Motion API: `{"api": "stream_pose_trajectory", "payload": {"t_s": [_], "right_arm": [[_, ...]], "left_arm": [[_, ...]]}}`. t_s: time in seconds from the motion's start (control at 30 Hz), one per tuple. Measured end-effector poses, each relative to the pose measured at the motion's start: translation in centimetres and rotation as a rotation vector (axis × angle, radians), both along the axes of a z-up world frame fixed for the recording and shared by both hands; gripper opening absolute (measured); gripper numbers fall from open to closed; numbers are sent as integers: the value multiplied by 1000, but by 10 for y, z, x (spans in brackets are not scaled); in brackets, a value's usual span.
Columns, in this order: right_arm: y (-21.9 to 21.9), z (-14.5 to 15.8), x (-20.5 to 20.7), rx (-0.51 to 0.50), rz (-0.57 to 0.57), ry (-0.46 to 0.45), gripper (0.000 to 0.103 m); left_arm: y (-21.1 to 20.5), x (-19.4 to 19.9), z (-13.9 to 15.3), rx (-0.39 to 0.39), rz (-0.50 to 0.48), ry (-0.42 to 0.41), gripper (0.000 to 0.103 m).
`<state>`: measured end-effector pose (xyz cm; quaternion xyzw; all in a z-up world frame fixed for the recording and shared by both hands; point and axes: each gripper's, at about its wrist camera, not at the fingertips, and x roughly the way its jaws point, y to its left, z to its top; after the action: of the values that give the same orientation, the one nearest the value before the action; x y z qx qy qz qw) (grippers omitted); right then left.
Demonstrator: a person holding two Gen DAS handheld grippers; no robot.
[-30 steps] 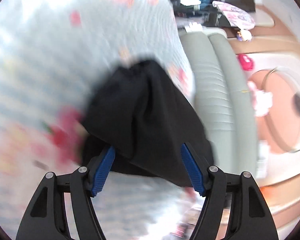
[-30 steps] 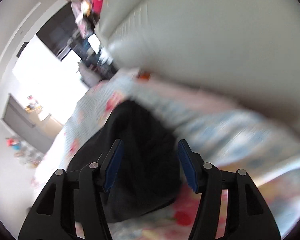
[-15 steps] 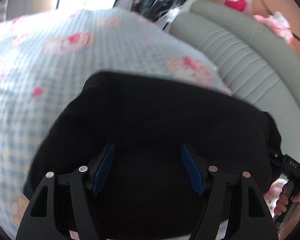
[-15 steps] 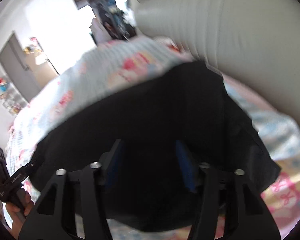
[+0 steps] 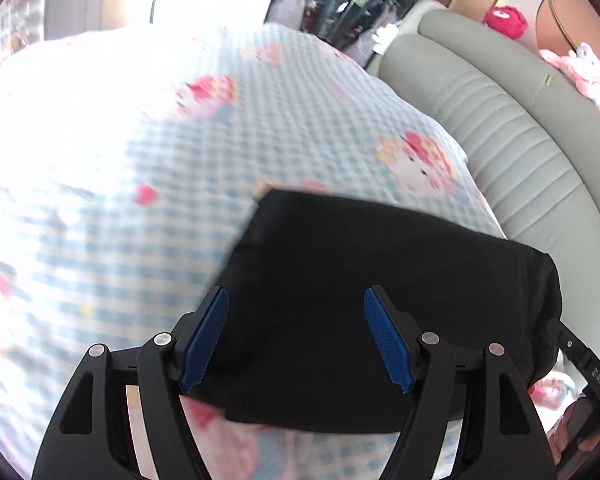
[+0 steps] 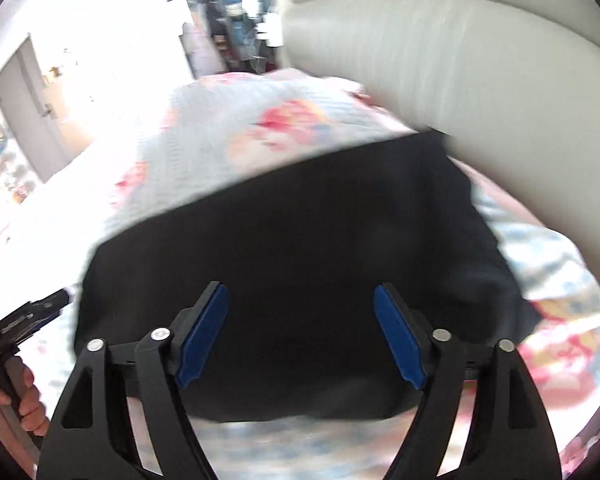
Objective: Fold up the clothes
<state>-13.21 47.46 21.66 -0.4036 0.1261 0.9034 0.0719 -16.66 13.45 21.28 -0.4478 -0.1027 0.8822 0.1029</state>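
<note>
While both tools angle down over the bed, the left tool [image 5: 296, 336] hangs above the near-left part of the black garment [image 5: 380, 300] with its blue pads wide apart and nothing pinched between them; fabric lies below the gap, not pressed. Right tool [image 6: 300, 334] is posed the same over the garment's [image 6: 300, 248] near middle, pads spread wide and clear of the cloth; its jaws have just been opening, with only the flat cloth beneath them. Garment lies as a flat folded rectangle on the checked bedspread [image 5: 140, 160], its far-right side close to the grey padded headboard [image 5: 520, 160]. Each wrist view catches the other tool at the frame edge: the left hand [image 6: 24, 400] gripping its handle at far left in the right view, the right handle low at far right in the left view. Versus a second ago: the garment was a bunched dark lump between the left pads, now it is spread flat and squared; both views sit higher and further back from it.
</note>
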Motion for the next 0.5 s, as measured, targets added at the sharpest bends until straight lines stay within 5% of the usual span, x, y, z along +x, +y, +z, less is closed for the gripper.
{"api": "stream_pose_trajectory", "payload": {"t_s": [0.13,0.23,0.5], "right_arm": [[-64,17,-14,6,15,18,81],[-109,24,-17,-80,59,-5,82],[-250,30,-22,-67,295,-17,82]], "left_arm": [[-48,0,28,-38,46,94,77],[-79,-17,43,-89,114,93,78],[-201,23,60,-148,292,136,80]]}}
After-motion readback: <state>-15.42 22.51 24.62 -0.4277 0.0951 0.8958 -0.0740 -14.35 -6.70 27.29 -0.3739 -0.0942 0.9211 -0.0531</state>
